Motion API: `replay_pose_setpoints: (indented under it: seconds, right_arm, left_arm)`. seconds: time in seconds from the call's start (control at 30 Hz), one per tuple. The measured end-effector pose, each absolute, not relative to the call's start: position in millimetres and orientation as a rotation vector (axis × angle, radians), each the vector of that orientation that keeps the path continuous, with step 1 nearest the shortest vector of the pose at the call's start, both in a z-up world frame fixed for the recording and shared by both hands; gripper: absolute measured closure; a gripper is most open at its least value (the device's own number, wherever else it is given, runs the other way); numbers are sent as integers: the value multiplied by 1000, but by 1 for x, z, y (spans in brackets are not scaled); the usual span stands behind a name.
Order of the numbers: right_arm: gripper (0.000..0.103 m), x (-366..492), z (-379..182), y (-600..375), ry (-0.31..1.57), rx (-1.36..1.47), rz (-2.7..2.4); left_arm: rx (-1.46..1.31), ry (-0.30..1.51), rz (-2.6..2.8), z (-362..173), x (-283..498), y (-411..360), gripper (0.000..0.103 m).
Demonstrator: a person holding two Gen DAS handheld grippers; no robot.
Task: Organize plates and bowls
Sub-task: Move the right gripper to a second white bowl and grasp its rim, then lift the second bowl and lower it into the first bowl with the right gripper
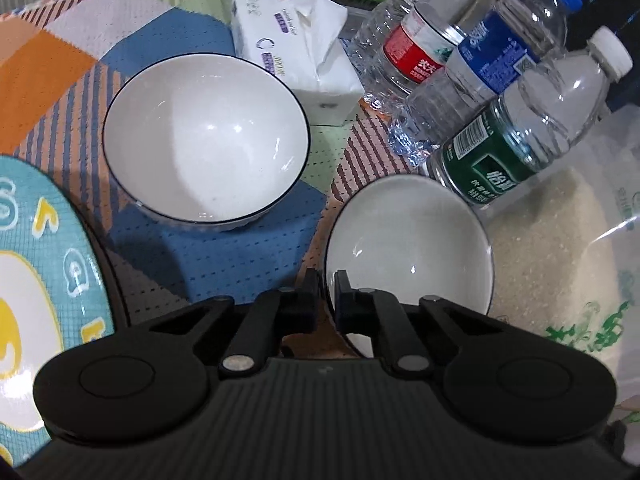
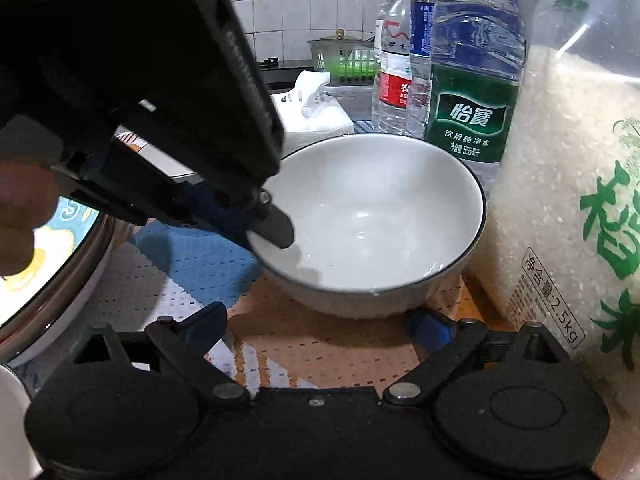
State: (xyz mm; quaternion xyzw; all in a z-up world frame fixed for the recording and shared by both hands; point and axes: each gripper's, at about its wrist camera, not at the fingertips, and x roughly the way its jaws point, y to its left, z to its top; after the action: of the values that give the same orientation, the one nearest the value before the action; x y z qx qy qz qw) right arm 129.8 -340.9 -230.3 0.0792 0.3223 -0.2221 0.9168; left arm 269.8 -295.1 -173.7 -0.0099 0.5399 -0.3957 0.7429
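My left gripper (image 1: 326, 294) is shut on the left rim of a small white bowl (image 1: 412, 248) with a dark rim, one finger inside and one outside. The same bowl (image 2: 372, 220) shows in the right wrist view, with the left gripper's finger (image 2: 276, 224) on its rim. A larger white bowl (image 1: 206, 136) stands on the patterned mat further left. A teal plate with a yellow and white design (image 1: 36, 300) lies at the left edge. My right gripper (image 2: 320, 328) is open and empty, its blue-padded fingers on either side below the small bowl.
Three water bottles (image 1: 492, 92) stand close behind the small bowl. A clear bag of rice (image 2: 568, 184) presses in at its right. A tissue pack (image 1: 296, 52) sits behind the large bowl. A green basket (image 2: 344, 60) is at the back.
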Motion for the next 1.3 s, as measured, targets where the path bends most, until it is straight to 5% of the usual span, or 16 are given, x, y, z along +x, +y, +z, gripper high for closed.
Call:
replay_pose_setpoints:
  seconds: [0.6,1.3]
  right_arm:
    - [6,104,-218,-336,604,144,-365]
    - [6,38,-117,-284,538,15,-90]
  left_arm:
    - [36,1154,-829,-147,245,-269,96]
    - [78,1116,-776,-44,188,-185,96]
